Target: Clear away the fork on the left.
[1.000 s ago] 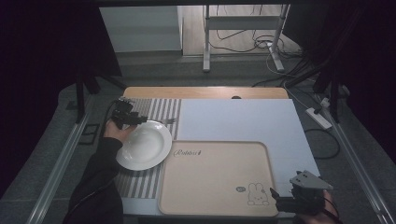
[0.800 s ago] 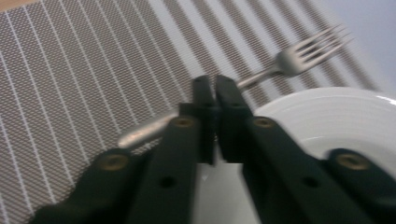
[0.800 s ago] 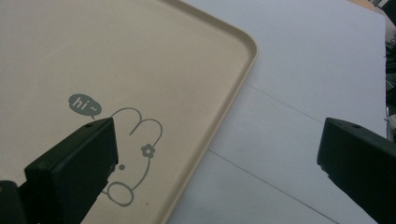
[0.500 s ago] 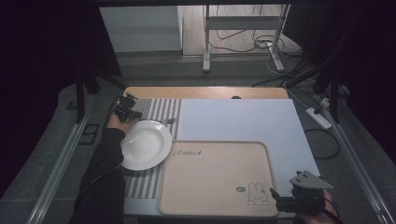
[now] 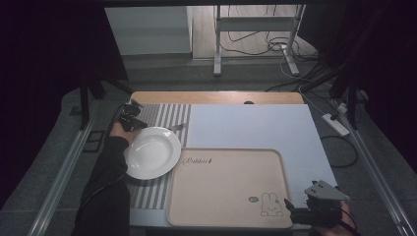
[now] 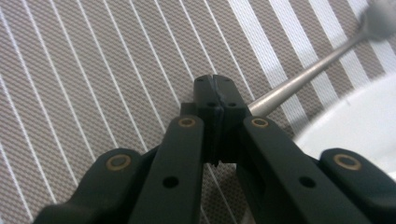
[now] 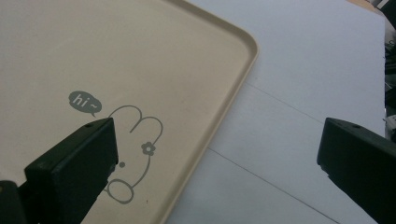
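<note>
Steel is what my left gripper (image 6: 215, 100) has between its tips: the jaws are pressed together on the handle end of a slim utensil (image 6: 299, 81), whose shaft runs off toward two o'clock in the left gripper view. Its far end is a blur up in that corner, so I take it for a fork from the high view, though I can't swear to it. In the high view the fork (image 5: 173, 127) lies just past the white plate (image 5: 150, 152), at about twelve o'clock from the plate's centre, over the striped placemat (image 5: 169, 112). The left gripper (image 5: 132, 118) sits at roughly ten o'clock from the plate, near the mat's far left corner. In the left gripper view the plate's rim (image 6: 355, 126) curves in at four o'clock, just beside the shaft.

My right gripper (image 5: 309, 212) hangs at the table's near right corner, at five o'clock from the beige tray (image 5: 223, 187). Its jaws are spread wide and grasp nothing. In the right gripper view one jaw hovers over the tray (image 7: 140, 60) by the printed rabbit (image 7: 135, 154), the other over the pale table cover (image 7: 299, 93). The tray lies just beside the plate, at its four o'clock.
</note>
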Tool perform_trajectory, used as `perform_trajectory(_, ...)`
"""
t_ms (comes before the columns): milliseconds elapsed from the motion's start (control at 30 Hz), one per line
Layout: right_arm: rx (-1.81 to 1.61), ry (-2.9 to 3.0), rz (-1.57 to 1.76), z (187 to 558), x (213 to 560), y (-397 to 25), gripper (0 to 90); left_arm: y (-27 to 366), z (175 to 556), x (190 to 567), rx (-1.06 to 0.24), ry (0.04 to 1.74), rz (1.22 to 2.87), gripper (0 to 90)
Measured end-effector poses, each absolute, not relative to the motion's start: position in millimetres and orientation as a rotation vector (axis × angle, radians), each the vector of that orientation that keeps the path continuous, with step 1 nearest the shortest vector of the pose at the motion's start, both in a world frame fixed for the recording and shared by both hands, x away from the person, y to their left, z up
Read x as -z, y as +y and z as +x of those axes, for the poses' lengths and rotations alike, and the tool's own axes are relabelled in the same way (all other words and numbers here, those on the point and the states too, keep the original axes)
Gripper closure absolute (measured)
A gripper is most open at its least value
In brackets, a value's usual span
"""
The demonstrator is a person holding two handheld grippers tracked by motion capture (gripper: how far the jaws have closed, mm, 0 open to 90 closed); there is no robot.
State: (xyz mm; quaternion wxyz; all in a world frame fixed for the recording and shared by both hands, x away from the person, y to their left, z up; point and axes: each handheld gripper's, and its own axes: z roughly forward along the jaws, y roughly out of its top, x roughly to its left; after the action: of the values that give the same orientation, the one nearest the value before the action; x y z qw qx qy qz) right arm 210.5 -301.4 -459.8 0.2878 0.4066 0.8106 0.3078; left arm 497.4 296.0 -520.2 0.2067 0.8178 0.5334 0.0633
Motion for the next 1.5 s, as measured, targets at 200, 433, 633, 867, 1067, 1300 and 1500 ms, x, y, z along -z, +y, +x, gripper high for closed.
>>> perform_trajectory(200, -0.818, 2.169, 1.080, 211, 460, -301, 0.0, 299, 491, 519, -0.125, 1.465, 2.293, 89.2)
perform_trajectory(433, -0.818, 2.170, 1.080, 211, 460, -301, 0.0, 304, 491, 519, -0.129, 1.454, 2.251, 89.1)
perform_trajectory(633, -0.815, 2.171, 1.075, 210, 460, -300, 0.0, 297, 493, 504, -0.178, 1.408, 2.137, 65.6)
perform_trajectory(867, -0.814, 2.173, 1.072, 210, 460, -300, 0.0, 269, 501, 504, -0.166, 1.318, 2.162, 26.0)
perform_trajectory(1067, -0.817, 2.173, 1.070, 210, 460, -300, 0.0, 239, 510, 510, -0.143, 1.265, 2.243, 7.2)
perform_trajectory(1300, -0.818, 2.176, 1.066, 210, 460, -301, 0.0, 221, 519, 518, -0.143, 1.284, 2.305, 0.0)
perform_trajectory(1500, -0.820, 2.177, 1.065, 210, 460, -301, 0.0, 212, 526, 528, -0.161, 1.298, 2.384, 0.0)
